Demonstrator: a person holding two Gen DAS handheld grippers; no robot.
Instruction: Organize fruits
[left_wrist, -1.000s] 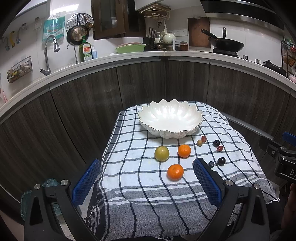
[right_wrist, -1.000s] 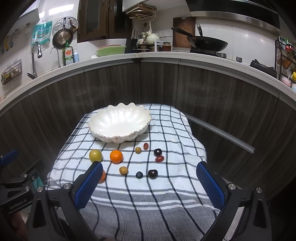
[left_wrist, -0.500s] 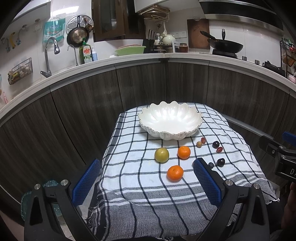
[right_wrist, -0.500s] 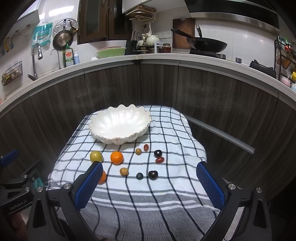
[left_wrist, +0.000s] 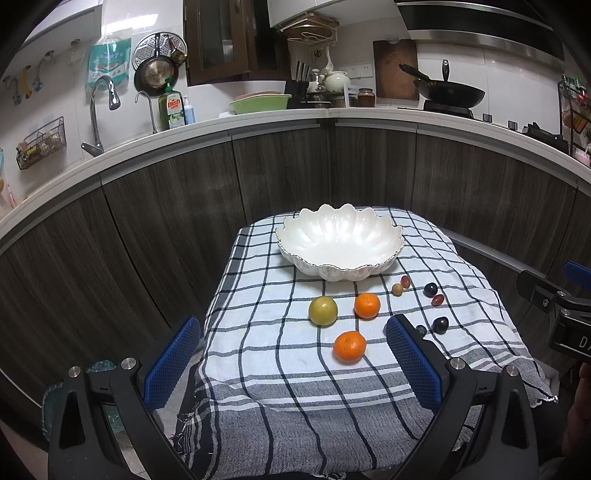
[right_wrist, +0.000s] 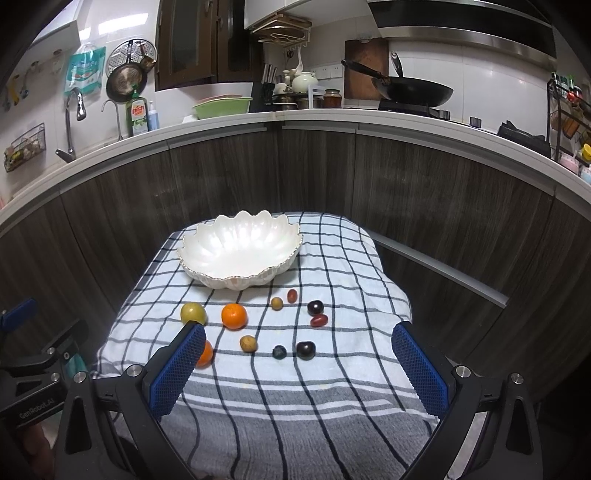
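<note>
A white scalloped bowl (left_wrist: 340, 240) (right_wrist: 240, 251) sits empty at the far end of a checked cloth. In front of it lie a yellow-green fruit (left_wrist: 323, 310) (right_wrist: 193, 312), two oranges (left_wrist: 367, 305) (left_wrist: 349, 346) (right_wrist: 234, 315), and several small dark, red and tan fruits (left_wrist: 430, 290) (right_wrist: 306, 349). My left gripper (left_wrist: 291, 354) is open near the cloth's front edge, nothing between its blue pads. My right gripper (right_wrist: 299, 363) is also open and empty; its left pad hides part of the nearer orange (right_wrist: 205, 353).
The cloth covers a small table (left_wrist: 332, 387) set in front of dark cabinet fronts (left_wrist: 166, 229). A counter above carries a sink tap (left_wrist: 96, 110), a dish-soap bottle (left_wrist: 171, 109), a green basin (left_wrist: 260, 103) and a wok (left_wrist: 452, 94). Each gripper shows at the other view's edge.
Both views have shifted very slightly; the fruits and the bowl sit a touch higher in the frame. Nothing on the cloth has moved and both grippers stay open.
</note>
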